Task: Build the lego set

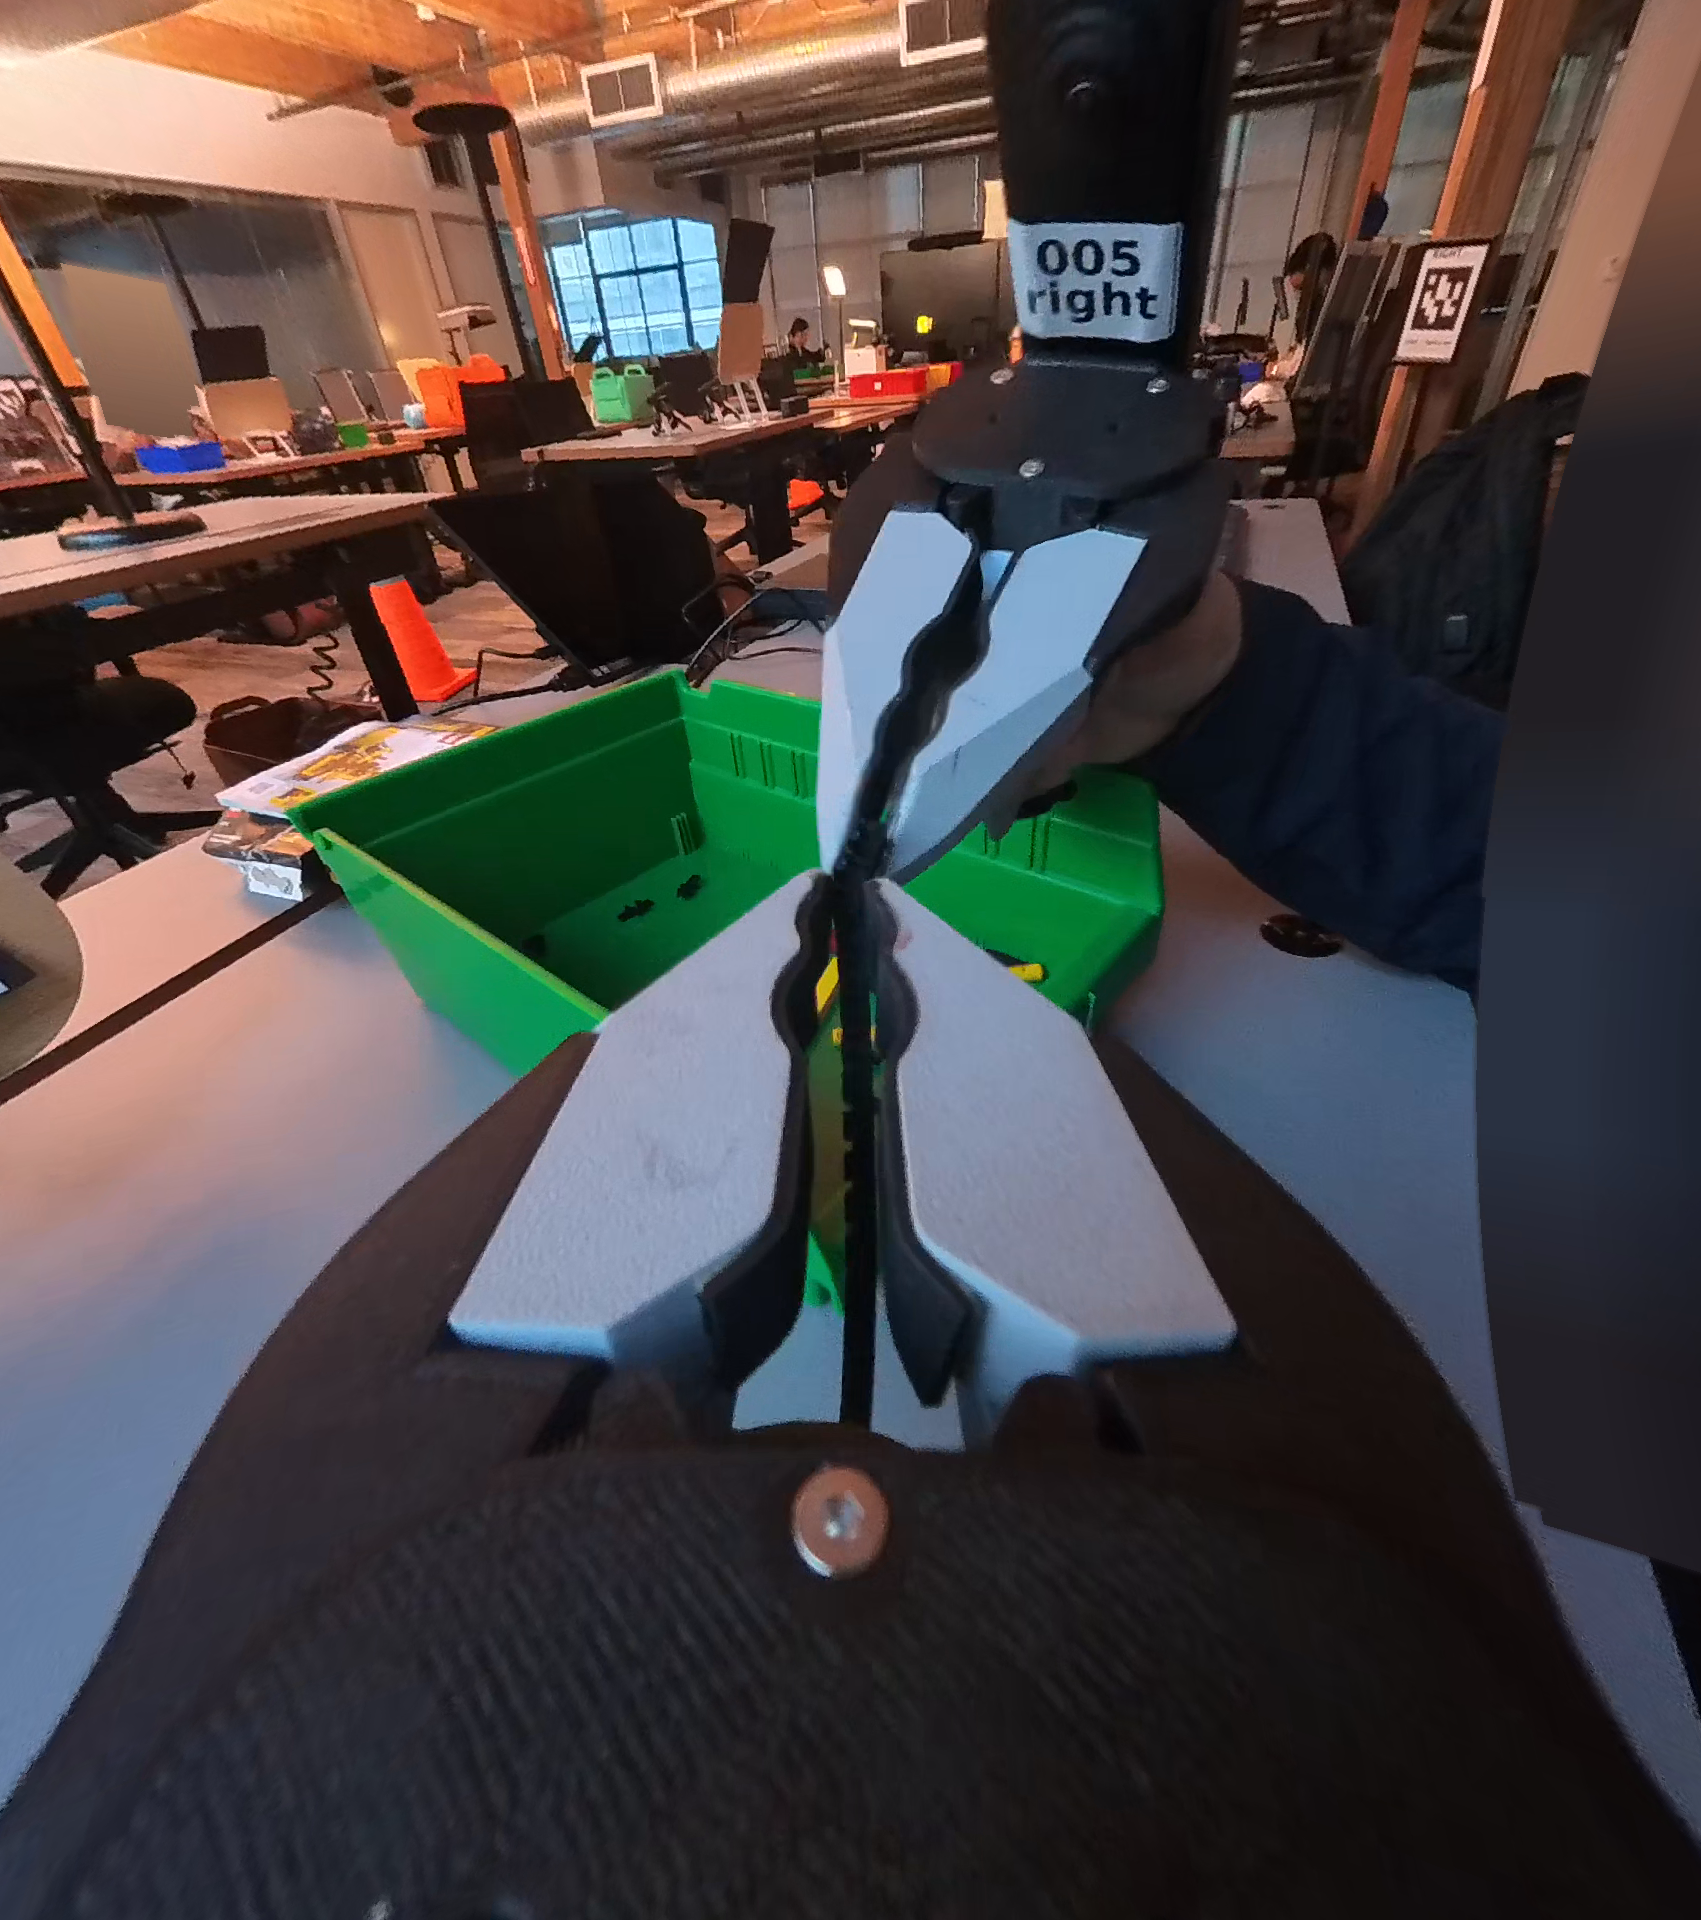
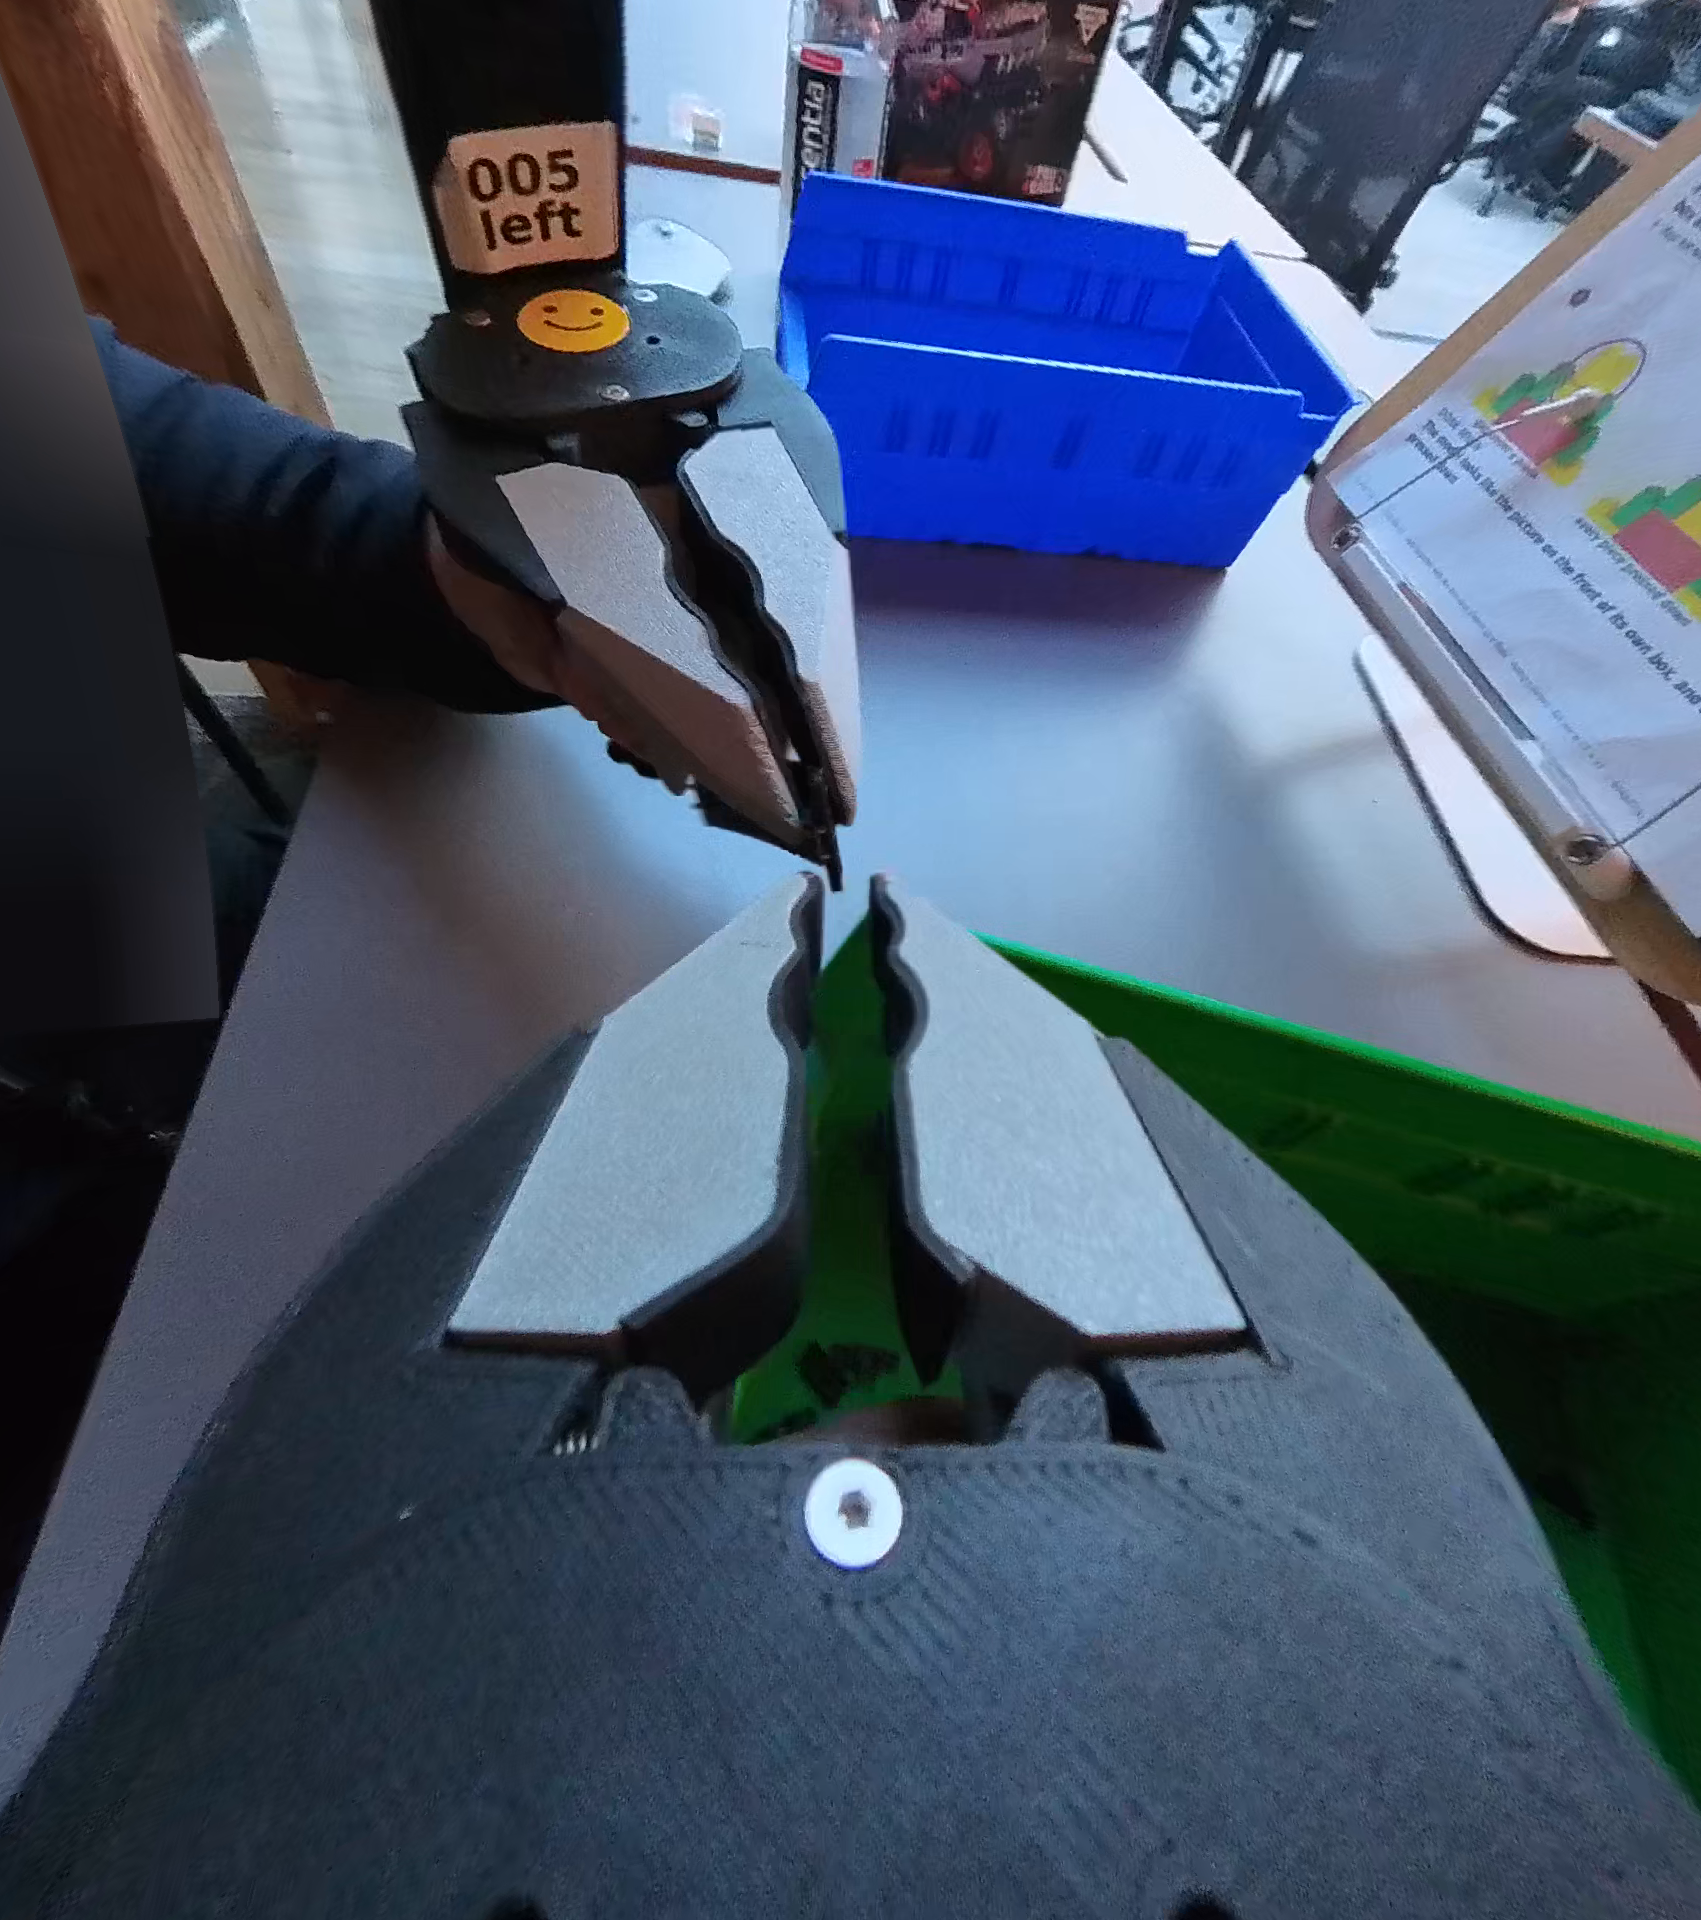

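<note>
Our left gripper [image 1: 851, 894] is pinching a thin black lego piece [image 1: 856, 1091] over the green bin [image 1: 513, 831]; our right gripper [image 2: 846, 894], slightly parted, is lining up, probably to take it.

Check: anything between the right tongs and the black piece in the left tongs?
Nothing visible. The right tongs, slightly parted, sit tip to tip with the left tongs. Only air separates them from the small black piece poking out of the left tips. The green bin lies below, not between.
</note>
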`<state>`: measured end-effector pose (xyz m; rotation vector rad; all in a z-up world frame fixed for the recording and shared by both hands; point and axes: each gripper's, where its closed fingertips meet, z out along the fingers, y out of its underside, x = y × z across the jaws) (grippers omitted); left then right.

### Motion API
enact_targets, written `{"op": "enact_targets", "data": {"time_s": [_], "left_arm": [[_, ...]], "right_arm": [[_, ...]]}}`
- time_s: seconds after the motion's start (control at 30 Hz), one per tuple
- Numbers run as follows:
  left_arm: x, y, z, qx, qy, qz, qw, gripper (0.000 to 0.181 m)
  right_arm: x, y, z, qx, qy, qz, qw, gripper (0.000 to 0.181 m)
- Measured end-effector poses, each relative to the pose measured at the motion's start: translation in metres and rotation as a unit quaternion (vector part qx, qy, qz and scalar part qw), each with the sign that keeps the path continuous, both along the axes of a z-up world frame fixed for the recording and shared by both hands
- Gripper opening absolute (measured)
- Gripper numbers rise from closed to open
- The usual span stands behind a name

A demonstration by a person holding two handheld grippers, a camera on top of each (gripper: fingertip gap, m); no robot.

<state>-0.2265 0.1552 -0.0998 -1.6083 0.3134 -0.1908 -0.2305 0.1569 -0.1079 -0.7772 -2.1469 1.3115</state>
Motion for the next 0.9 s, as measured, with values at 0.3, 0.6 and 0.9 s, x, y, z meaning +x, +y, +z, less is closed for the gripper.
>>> {"op": "enact_targets", "data": {"time_s": [0.3, 0.6, 0.9], "left_arm": [[0.002, 0.005, -0.01, -0.017, 0.046, 0.023, 0.999, 0.002], [0.001, 0.007, -0.011, -0.018, 0.057, 0.031, 0.998, 0.002], [-0.004, 0.008, -0.01, -0.007, 0.071, 0.045, 0.996, 0.003]], "right_arm": [[0.001, 0.0, 0.008, 0.02, 0.033, -0.005, 0.999, 0.0], [-0.001, -0.002, 0.003, 0.028, 0.027, -0.007, 0.999, 0.008], [-0.007, 0.001, 0.007, 0.008, 0.02, -0.029, 0.999, 0.0]]}}
